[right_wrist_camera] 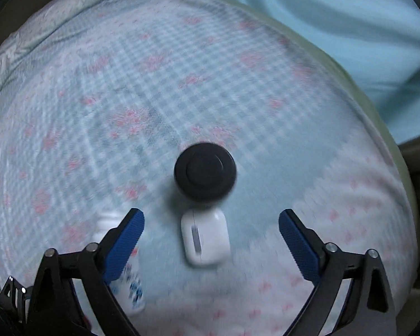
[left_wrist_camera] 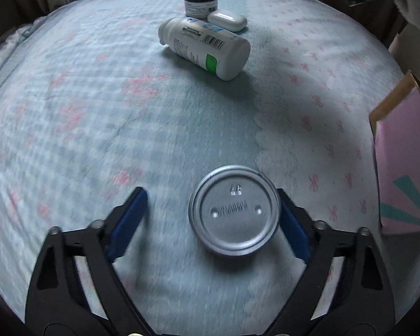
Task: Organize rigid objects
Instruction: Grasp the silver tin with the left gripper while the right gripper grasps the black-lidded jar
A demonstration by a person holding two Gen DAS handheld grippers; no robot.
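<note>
Bed covered with a pale blue checked blanket (left_wrist_camera: 98, 117) (pink bow print). Left claw (left_wrist_camera: 211, 218), blue pads apart, straddling a round clear jar (left_wrist_camera: 233, 210) seen from above; right-hand pad at the jar's rim, left-hand pad well clear, no grip. Right claw (right_wrist_camera: 211, 232), pads apart, over a white earbud case (right_wrist_camera: 204, 236), untouched. Black-lidded jar (right_wrist_camera: 205, 171) upright just beyond the case. White bottle (left_wrist_camera: 207, 47) lying on its side beside both. Pink cardboard box (left_wrist_camera: 406, 165) at the bed's right edge.
</note>
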